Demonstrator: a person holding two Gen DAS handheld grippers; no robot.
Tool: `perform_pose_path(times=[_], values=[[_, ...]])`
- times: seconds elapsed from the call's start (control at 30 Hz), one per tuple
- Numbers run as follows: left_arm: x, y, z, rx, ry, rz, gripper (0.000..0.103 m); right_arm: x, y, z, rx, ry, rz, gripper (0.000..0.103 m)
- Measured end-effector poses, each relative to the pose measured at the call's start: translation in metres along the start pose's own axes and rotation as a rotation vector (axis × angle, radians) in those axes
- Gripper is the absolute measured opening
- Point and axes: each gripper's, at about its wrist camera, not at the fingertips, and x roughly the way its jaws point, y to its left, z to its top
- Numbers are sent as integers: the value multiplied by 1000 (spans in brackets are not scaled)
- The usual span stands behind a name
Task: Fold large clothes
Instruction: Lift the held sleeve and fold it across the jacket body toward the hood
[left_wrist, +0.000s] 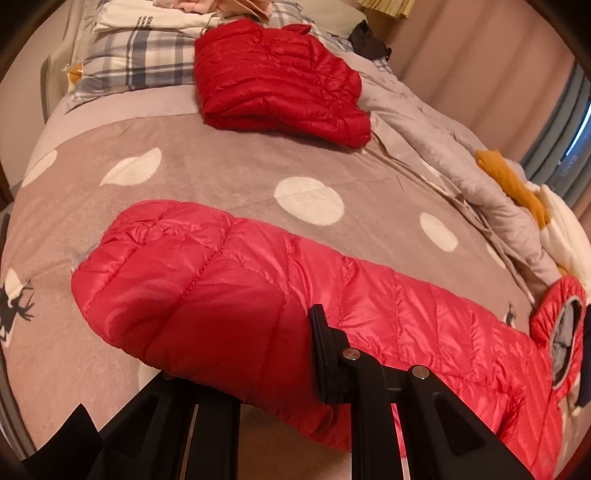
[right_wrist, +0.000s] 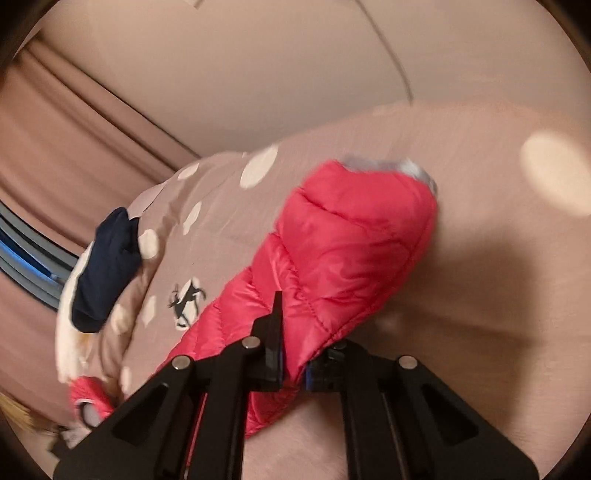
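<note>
Right wrist view has my right gripper (right_wrist: 295, 363) pinching the pink puffer jacket (right_wrist: 343, 236), its length running leftward across the bed to my clamped left gripper (left_wrist: 240, 347).

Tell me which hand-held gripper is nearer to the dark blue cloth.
Right. The right hand-held gripper grips the red jacket near the dark blue cloth; the left hand-held gripper grips the jacket's other end.
</note>
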Motion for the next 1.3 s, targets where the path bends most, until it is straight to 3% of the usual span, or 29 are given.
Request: perform_pose_path(times=[0.07, 0.2, 0.33, 0.43, 0.53, 0.67, 0.77, 0.9, 0.97, 1.1, 1.3], values=[[-3, 6, 0, -19, 10, -19, 18, -13, -4, 4, 8, -24, 25, 7], [-14, 20, -4, -62, 24, -51, 18, -22, -10, 2, -39, -37, -49, 7], [-21, 8, -10, 38, -4, 14, 18, -37, 2, -8, -102, -64, -94, 8], [-26, -3, -12, 102, -52, 53, 18, -43, 40, -19, -183, -70, -70, 8], [-31, -9, -14, 140, -89, 77, 18, -63, 85, -41, -278, -68, 20, 8], [-35, -14, -16, 161, -103, 98, 18, -94, 151, -85, -357, -3, 229, 9], [-37, -8, -16, 131, -91, 81, 18, -120, 199, -138, -450, 66, 374, 11], [-31, -5, -16, 111, -41, 87, 18, -139, 243, -211, -603, 165, 496, 11], [-28, -6, -16, 111, -17, 95, 18, -141, 260, -248, -661, 262, 540, 11], [-31, -8, -16, 134, -20, 93, 18, -132, 279, -303, -736, 397, 516, 12], [-28, -5, -17, 151, -23, 89, 18, -133, 279, -370, -913, 451, 451, 15]])
